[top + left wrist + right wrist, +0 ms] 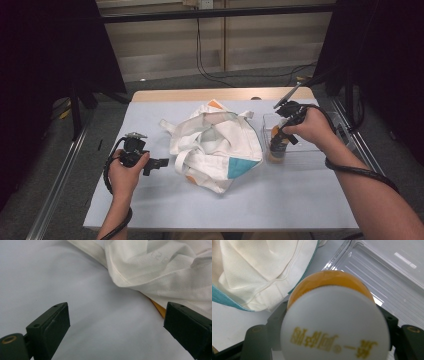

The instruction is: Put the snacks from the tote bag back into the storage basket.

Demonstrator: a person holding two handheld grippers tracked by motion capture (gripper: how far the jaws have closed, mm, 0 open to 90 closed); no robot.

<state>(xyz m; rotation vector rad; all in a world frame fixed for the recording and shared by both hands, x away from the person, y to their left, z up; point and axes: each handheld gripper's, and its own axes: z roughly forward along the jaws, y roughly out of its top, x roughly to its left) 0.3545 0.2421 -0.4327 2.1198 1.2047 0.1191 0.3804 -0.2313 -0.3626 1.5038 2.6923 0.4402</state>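
Note:
A crumpled white tote bag point(215, 145) with teal and orange patches lies in the middle of the table. My right gripper point(278, 142) is shut on an orange bottle point(277, 151) with a white cap, standing upright at the near left corner of a clear plastic tray point(268, 120). In the right gripper view the bottle point(329, 282) sits between the black jaws of that gripper point(333, 315), its cap printed in yellow, with the tray point(382, 277) behind it. My left gripper point(162, 162) rests left of the bag, open. Its jaws point(116, 312) frame bare table, the bag point(162, 265) just ahead.
A pale grey cover point(225, 200) lies over the table, with a wooden edge point(200, 94) at the far side. Metal rails run along both sides. Black stands and cables are on the floor beyond. The bag point(262, 270) lies close beside the bottle.

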